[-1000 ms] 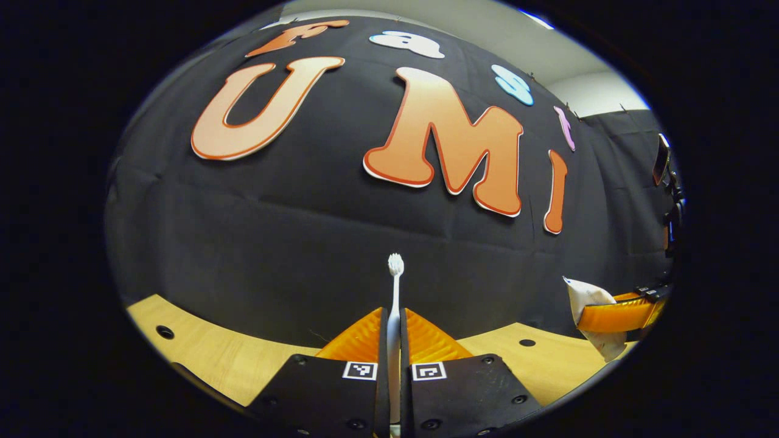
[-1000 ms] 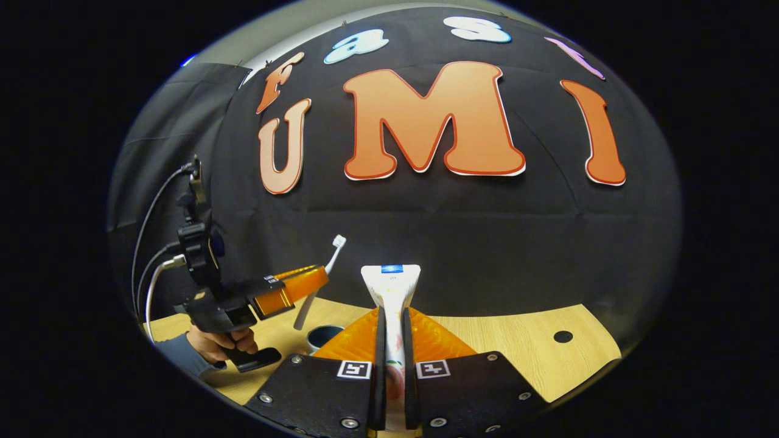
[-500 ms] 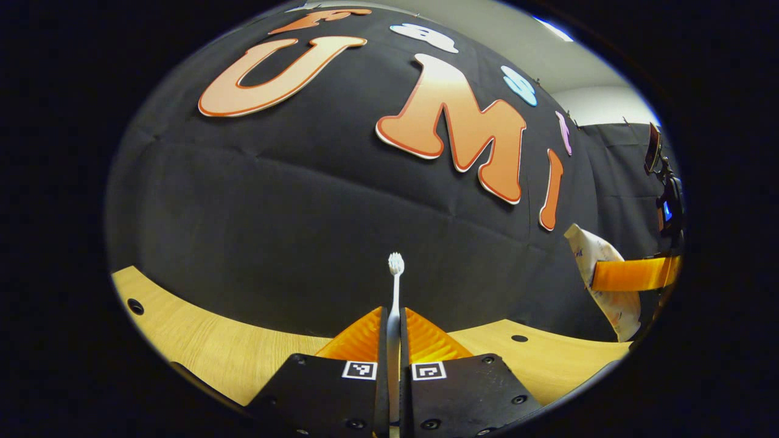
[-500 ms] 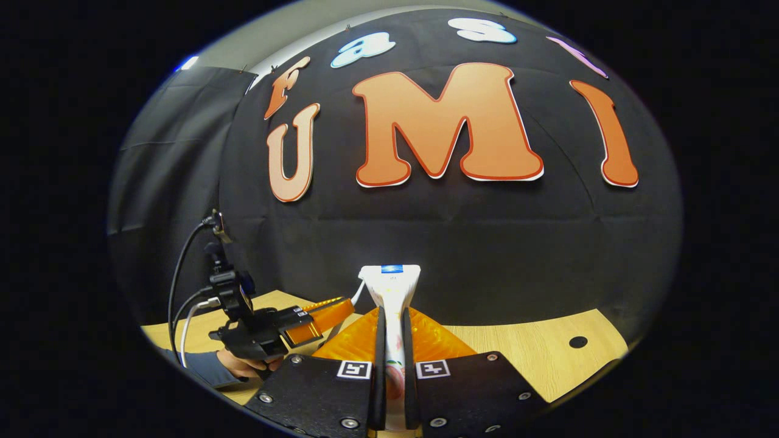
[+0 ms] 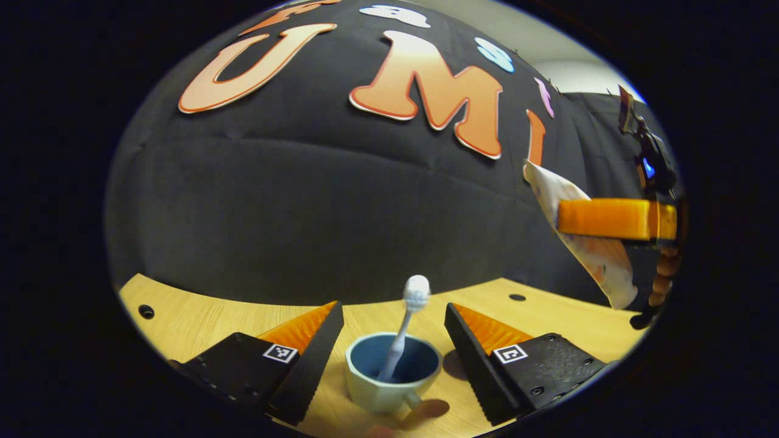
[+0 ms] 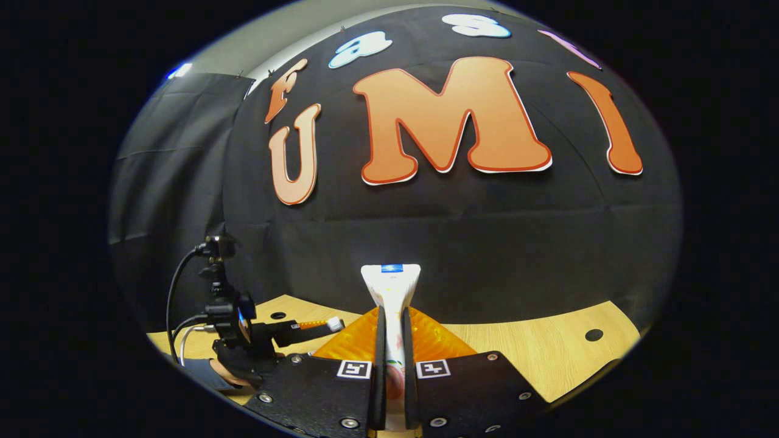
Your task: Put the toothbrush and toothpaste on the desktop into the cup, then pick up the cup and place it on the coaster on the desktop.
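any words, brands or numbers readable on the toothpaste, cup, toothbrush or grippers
toothpaste tube, held in the right hand-held gripper: coloured print, too blurred to read.
square markers on that gripper's fingers and on the left hand-held gripper: black-and-white patterns, no words.
cup: no text visible.
toothbrush standing in the cup: no text visible.

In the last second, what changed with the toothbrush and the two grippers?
The left gripper came down over the cup and opened, letting go of the toothbrush, which now leans in the cup with its bristles up. The right gripper stayed shut on the toothpaste, held above the desktop.
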